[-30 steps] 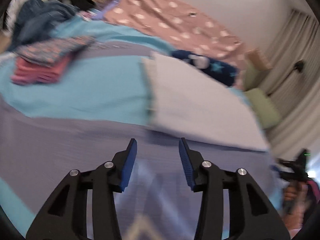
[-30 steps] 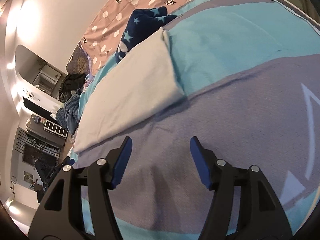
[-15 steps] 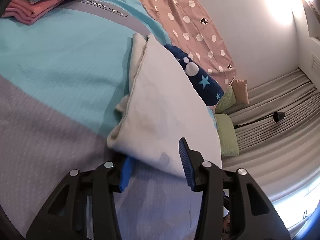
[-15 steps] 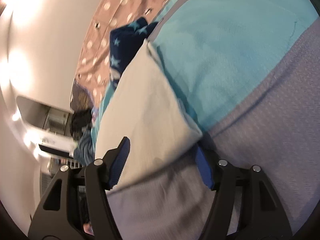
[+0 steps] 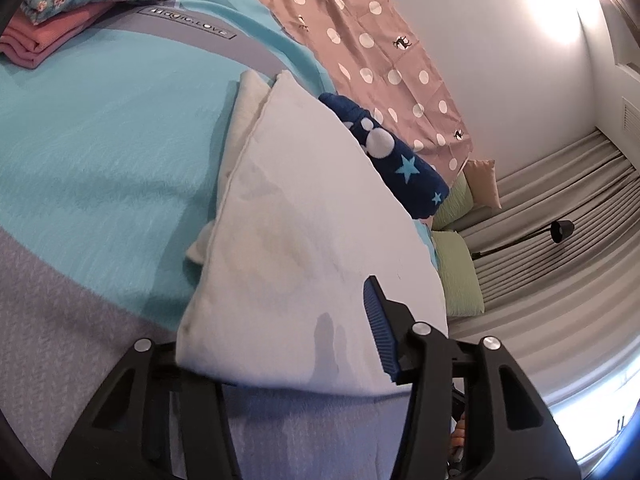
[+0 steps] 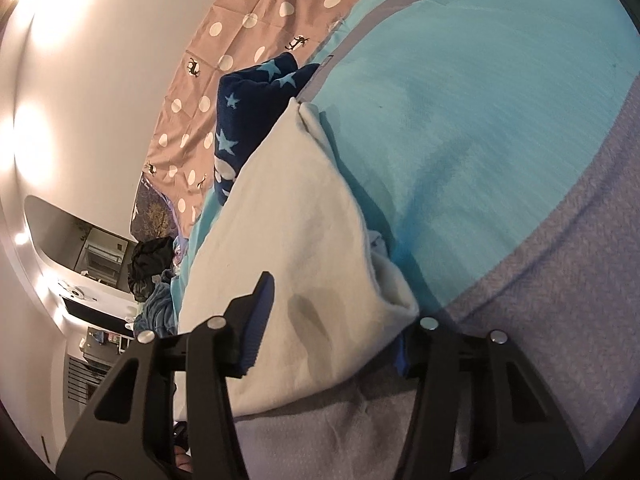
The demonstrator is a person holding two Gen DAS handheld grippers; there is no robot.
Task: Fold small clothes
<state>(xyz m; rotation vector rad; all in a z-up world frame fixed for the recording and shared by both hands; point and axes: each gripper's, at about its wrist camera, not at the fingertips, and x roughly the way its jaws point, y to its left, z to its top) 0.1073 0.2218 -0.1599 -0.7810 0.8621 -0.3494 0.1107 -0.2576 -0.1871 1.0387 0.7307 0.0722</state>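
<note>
Both tools had slid forward since a second before, from hovering over bare bedspread to straddling the near corners of the folded white cloth point(image 5: 304, 240). My left tool point(image 5: 280, 356) stood wide, its lower finger hidden under the left near corner and its upper blue pad above the fabric, not yet pressing it. My right tool point(image 6: 328, 320) was likewise wide, one pad on top of the cloth and the other tucked beneath the right near corner. Neither had closed.

That cloth lay on the bed point(image 5: 104, 152), across the line where the turquoise band meets the grey band toward the near edge, its far end close against a navy star-patterned garment point(image 5: 404, 172). A stack of folded pink and floral clothes point(image 5: 52, 28) sat toward the far left corner, well apart.

My worry was the layers. An under-layer peeked out along the left side, so closing there might catch only the top ply and let the fold fall open on the lift. The lower fingers might also pinch the bedspread with the cloth and drag it along. If one tool bit earlier than the other, the cloth would skew.
</note>
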